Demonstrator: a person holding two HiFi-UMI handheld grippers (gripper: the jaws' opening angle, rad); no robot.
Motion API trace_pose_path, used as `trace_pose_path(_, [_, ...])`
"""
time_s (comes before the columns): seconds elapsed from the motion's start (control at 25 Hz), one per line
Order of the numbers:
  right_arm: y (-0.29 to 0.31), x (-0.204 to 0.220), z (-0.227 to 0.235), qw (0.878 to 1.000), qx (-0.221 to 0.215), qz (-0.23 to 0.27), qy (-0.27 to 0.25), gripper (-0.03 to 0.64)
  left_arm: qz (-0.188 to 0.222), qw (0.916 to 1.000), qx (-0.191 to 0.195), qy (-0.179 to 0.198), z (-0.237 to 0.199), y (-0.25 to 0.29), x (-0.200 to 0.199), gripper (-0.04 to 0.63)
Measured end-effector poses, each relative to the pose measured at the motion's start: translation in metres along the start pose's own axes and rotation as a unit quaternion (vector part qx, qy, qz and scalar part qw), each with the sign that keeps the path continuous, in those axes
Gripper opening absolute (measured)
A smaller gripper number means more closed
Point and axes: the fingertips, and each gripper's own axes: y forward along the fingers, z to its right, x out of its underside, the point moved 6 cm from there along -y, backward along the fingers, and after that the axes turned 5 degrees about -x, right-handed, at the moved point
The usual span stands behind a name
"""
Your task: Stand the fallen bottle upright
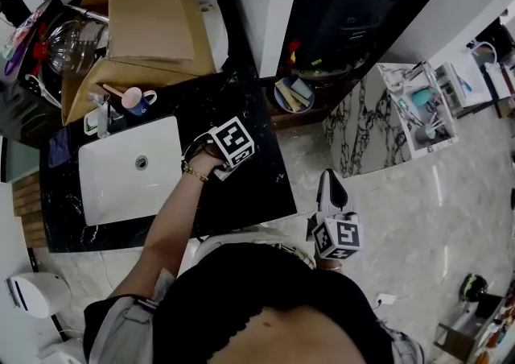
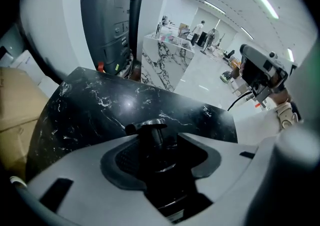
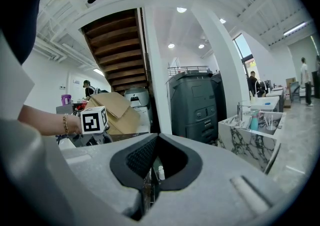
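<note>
**Right now, the left gripper has the dark bottle on the black counter**

From where I stand, the person leans over a black marble counter (image 1: 257, 185) veined with white. A white sink (image 1: 121, 169) is set into its left half, and a blue mug (image 1: 138, 101) sits just behind the sink. Behind that are cardboard boxes (image 1: 145, 12), stacked against the wall.

The left gripper (image 2: 159, 142) points steeply down at the counter's right part. Its jaws are closed part-way on a dark bottle (image 2: 165, 180), with a pad against each side. The bottle's neck points away, toward the counter's far edge. I cannot tell whether it is still lying flat.

The right gripper (image 3: 150, 180) is held off the counter's right edge, over the pale glossy floor (image 1: 418, 217). Its jaws are together but for a thin slit, with nothing in them.

Across the room there is a dark grey machine (image 3: 192, 102) beside a white pillar, and the underside of a wooden stair (image 3: 117, 45). A marble-patterned stand (image 1: 354, 133) carries small bottles.
</note>
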Motion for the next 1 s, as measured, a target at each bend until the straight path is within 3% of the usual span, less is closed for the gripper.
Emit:
trace_pose_path(0.28, [0.002,0.002,-0.005,1.000,-0.009,-0.006,-0.004,-0.003,0.091,0.9948,-0.044,-0.011,0.001,-0.029,0.015,0.196])
trace_pose_path(0.48, [0.005,0.004,-0.008,1.000,-0.017,-0.010,-0.003,-0.003,0.183,0.9780,-0.094,-0.036,0.004,-0.060,0.020,0.195])
trace_pose_path(0.56, [0.007,0.005,-0.011,1.000,-0.024,-0.012,-0.005,-0.003,0.233,0.9619,-0.135,-0.047,0.004,-0.069,0.023,0.195])
trace_pose_path(0.68, [0.010,0.005,-0.015,0.999,-0.033,-0.016,-0.007,-0.003,0.332,0.9172,-0.204,-0.081,-0.001,-0.082,0.029,0.193])
trace_pose_path(0.76, [0.012,0.005,-0.017,0.999,-0.038,-0.018,-0.008,-0.003,0.369,0.8944,-0.227,-0.111,-0.003,-0.085,0.035,0.191])
trace_pose_path(0.84, [0.013,0.006,-0.019,0.999,-0.043,-0.020,-0.009,-0.003,0.387,0.8823,-0.242,-0.116,-0.001,-0.085,0.038,0.190])
trace_pose_path(1.0, [0.016,0.006,-0.024,0.998,-0.053,-0.024,-0.013,-0.003,0.395,0.8748,-0.271,-0.071,0.014,-0.082,0.038,0.189])
